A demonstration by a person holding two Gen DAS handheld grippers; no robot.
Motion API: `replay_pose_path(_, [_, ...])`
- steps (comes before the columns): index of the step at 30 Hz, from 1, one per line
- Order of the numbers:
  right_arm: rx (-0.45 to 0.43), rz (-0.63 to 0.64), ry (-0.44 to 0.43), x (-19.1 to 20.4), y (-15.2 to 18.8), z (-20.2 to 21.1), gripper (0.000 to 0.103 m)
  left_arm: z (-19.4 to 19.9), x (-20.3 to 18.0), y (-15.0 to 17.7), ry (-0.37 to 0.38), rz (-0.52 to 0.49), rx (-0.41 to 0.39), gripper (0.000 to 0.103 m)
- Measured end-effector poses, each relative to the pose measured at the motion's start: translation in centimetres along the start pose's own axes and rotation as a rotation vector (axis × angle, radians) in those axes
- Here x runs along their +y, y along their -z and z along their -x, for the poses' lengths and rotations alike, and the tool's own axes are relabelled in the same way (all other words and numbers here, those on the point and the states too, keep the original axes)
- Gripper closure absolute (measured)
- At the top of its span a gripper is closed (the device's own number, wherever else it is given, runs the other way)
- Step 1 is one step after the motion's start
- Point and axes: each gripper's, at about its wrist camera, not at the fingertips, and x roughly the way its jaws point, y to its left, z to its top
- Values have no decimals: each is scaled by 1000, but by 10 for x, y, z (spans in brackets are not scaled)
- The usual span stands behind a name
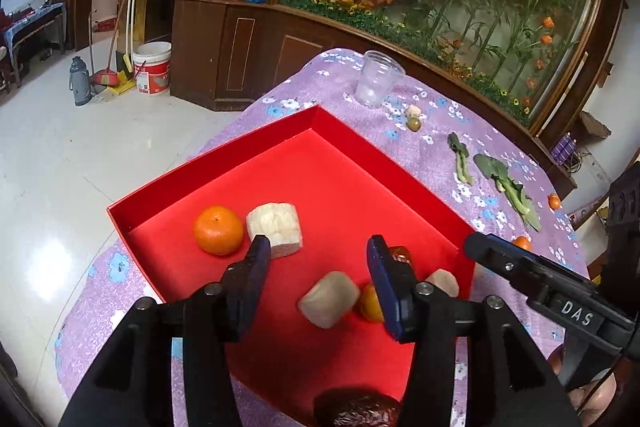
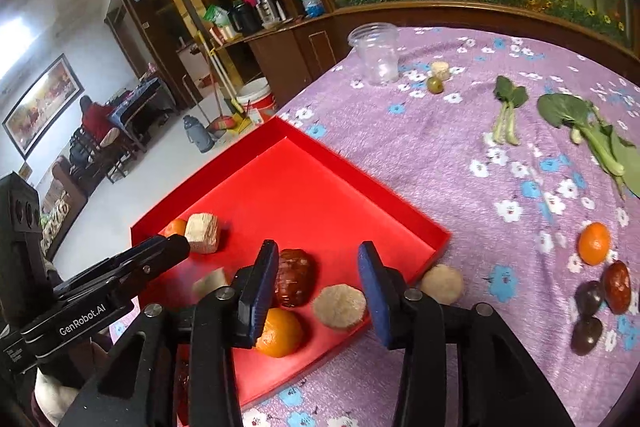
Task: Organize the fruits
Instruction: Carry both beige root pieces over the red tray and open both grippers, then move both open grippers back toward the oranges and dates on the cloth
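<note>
Fruit sits mostly in red tray [image 1: 224,163] on tabletop [image 1: 352,95] w/ purple flowered cloth. In left wrist view: mandarin [image 1: 218,229] touching a pale banana chunk [image 1: 275,229] near tray's left wall; another pale chunk [image 1: 329,299] w/ a small orange fruit [image 1: 371,303] just beside it, nearer the cam. Dark red date [image 2: 294,277] and round pale slice [image 2: 339,306] lie near tray's right wall in right wrist view; one pale piece [image 2: 442,283] sits outside, touching that wall.

Left gripper [image 1: 318,249] over tray, fingers apart, nothing between them. Right gripper [image 2: 318,257] also over tray, fingers apart, gripping nothing; date + orange fruit show below the gap.

Out on cloth, right side: mandarin [image 2: 595,243], red date [image 2: 618,286], two dark plums [image 2: 587,315] close together. Further back: two leafy greens [image 2: 508,107], small green fruit [image 2: 435,84] beside a pale bit, clear plastic cup [image 2: 376,53] upright
</note>
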Motion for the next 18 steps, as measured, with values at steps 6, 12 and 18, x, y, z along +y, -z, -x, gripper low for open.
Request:
replay_pose_path(6, [-53, -41, 33, -13, 10, 31, 51, 15, -28, 3, -52, -89, -48, 41])
replay_pose_path(12, [-92, -70, 101, -27, 29, 58, 45, 29, -64, 12, -116, -210, -93, 29])
replay_pose_path(18, [-116, -104, 137, -46, 43, 81, 42, 35, -99, 23, -144, -322, -101, 29])
